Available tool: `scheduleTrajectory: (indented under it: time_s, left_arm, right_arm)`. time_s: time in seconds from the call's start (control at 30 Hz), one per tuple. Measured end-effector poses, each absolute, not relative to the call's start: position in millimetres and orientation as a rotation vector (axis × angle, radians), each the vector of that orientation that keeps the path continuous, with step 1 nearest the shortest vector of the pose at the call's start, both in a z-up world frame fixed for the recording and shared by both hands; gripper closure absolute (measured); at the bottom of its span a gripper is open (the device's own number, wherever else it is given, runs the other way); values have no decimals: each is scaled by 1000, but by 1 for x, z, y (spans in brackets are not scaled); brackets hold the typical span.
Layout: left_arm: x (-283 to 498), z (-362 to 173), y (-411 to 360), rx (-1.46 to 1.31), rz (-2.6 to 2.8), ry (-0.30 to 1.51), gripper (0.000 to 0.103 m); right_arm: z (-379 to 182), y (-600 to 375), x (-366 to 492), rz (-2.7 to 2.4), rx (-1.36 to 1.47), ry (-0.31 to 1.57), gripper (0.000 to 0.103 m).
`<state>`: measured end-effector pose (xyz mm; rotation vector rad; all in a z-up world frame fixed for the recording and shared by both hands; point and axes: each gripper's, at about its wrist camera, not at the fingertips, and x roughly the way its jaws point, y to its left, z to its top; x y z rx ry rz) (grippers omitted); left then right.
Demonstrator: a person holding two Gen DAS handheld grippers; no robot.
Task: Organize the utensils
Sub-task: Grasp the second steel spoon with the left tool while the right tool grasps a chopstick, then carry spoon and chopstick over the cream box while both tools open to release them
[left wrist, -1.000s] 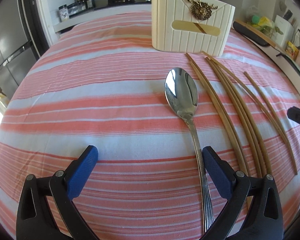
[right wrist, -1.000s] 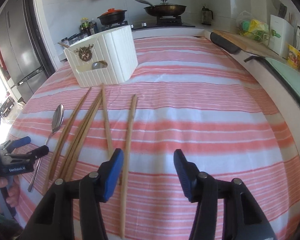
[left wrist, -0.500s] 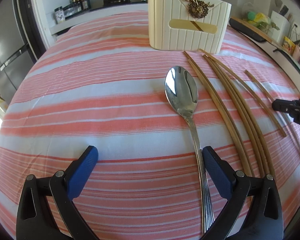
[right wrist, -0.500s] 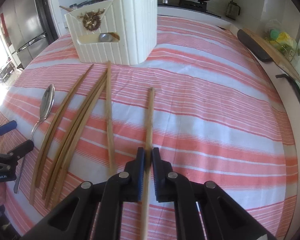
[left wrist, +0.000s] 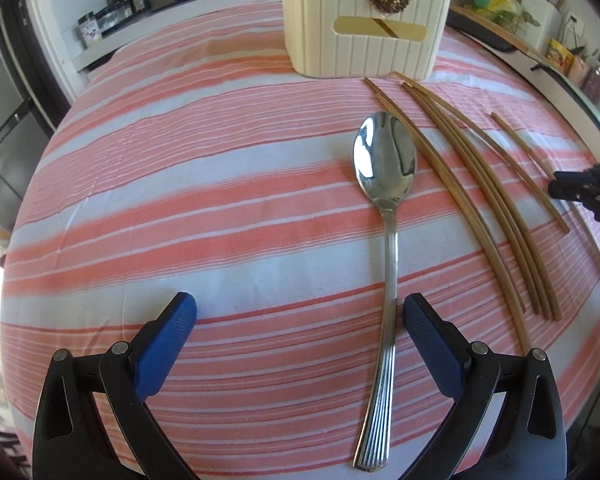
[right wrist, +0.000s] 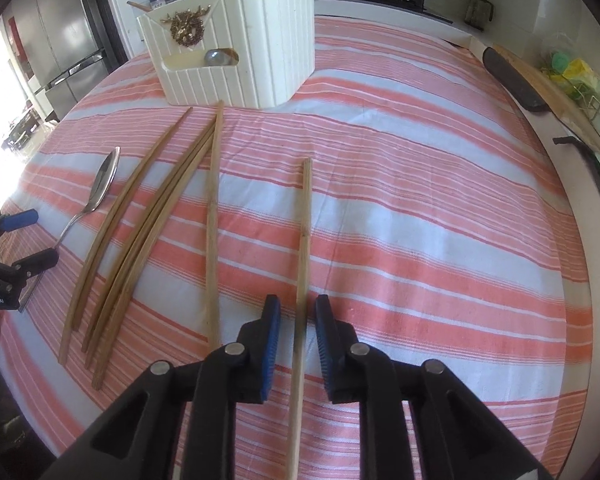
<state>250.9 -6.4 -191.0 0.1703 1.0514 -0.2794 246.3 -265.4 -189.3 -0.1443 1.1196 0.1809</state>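
A: Your right gripper [right wrist: 298, 322] straddles the lone chopstick [right wrist: 305, 240]; its jaws are opening, with a gap showing on both sides of the stick, so the pads aren't pressing it. The stick lies flat on the striped cloth [right wrist: 420, 208].

B: And the left?

A: Your left gripper [left wrist: 300, 326] is spread wide, holding nothing. The spoon [left wrist: 386, 184] handle runs between its fingers, nearer the right finger [left wrist: 432, 340] and apart from both.

B: Room to move?

A: There's bare cloth to the right of the lone chopstick out to the table edge. On its left another single chopstick [right wrist: 212, 220] lies close, then the bundled chopsticks [right wrist: 140, 232], then the spoon. The white holder [right wrist: 268, 40] stands at the far tips of the sticks, nearly touching them.

B: Anything hidden?

A: The near end of the lone chopstick runs under your right gripper and off the bottom of the picture. In the left view it's mostly cut off by the right edge, behind the right gripper's tip [left wrist: 572, 190].

B: View differences?

A: Only the right view shows something round and metallic [right wrist: 216, 57] in the holder's front slot; I can't tell what it is. The left view shows the slot front-on with a tan strip [left wrist: 380, 28]. The right view also catches the left gripper at its left edge.
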Motion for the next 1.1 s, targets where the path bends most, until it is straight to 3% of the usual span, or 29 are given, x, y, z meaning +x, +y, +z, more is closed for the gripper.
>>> scheduleTrajectory:
  time_s: [0.3, 0.43, 0.5, 0.53, 0.57, 0.77, 1.1]
  left_arm:
    - [298, -189, -40, 190, -361, 1062, 1]
    - [321, -189, -49, 163, -369, 1069, 9]
    - [326, -187, -54, 174, -378, 1055, 24]
    - [327, -185, -56, 179, -387, 1044, 39]
    - [327, -184, -56, 178, -396, 1037, 61]
    - [325, -172, -36, 143, -358, 1025, 61]
    - [255, -71, 3, 36, -386, 763, 61]
  right_arm:
    - [-190, -258, 295, 196, -209, 1181, 80]
    - [-191, -253, 324, 203, -193, 1195, 80]
    - [-190, -250, 336, 196, -191, 1188, 81]
    - [-191, -249, 341, 190, -199, 1187, 84]
    - [-191, -248, 345, 174, -208, 1179, 95]
    - [-174, -263, 343, 158, -85, 1120, 97]
    - [-53, -271, 264, 220, -17, 809, 97]
